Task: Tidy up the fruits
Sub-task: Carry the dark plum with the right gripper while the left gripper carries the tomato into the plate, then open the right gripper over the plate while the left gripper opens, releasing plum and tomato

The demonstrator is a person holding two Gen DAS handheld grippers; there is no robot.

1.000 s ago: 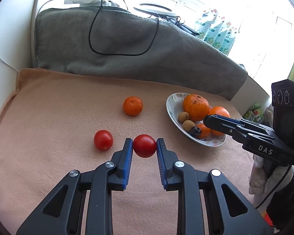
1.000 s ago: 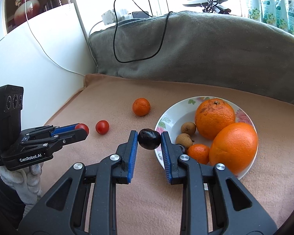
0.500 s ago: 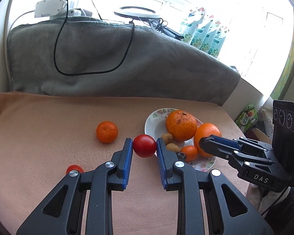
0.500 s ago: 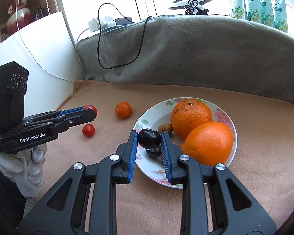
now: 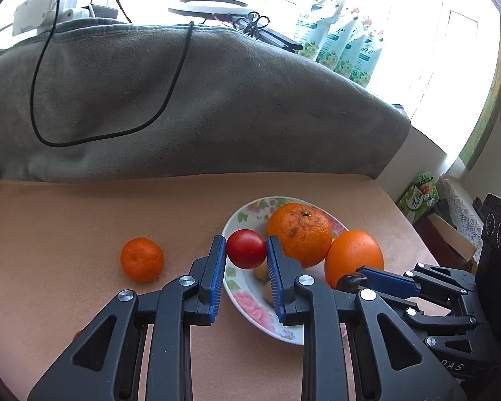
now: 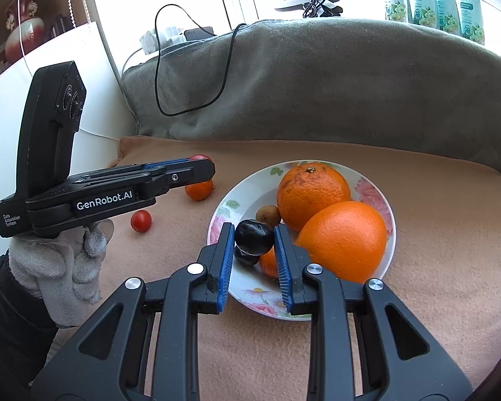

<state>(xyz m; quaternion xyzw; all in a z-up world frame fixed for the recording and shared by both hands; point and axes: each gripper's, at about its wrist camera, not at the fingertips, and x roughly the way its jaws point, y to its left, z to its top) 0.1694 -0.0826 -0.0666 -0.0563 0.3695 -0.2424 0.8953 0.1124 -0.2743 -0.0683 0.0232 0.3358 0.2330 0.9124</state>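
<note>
Left claw point(image 5: 246, 250) clamped on a red tomato point(image 5: 246, 249), held above the near-left rim of the floral plate point(image 5: 250, 310). Right claw point(image 6: 254, 239) clamped on a dark plum point(image 6: 254, 236), held over the plate's left part, above another dark fruit point(image 6: 245, 258). On the plate: two big oranges point(image 6: 312, 191) point(image 6: 344, 239), a small tangerine point(image 6: 268, 262) partly hidden by the right claw, a brown kiwi-like fruit point(image 6: 268, 214). Off the plate on the peach blanket point(image 5: 66, 234) covering the surface: loose tangerine point(image 5: 142, 259) left of the plate, second small tomato point(image 6: 141, 220) further left, toward the left edge. Gloved hand point(image 6: 63, 267) carries the left claw. Grey cushion point(image 5: 183, 107) along the far edge with a black cable point(image 5: 170, 93) draped on it.
</note>
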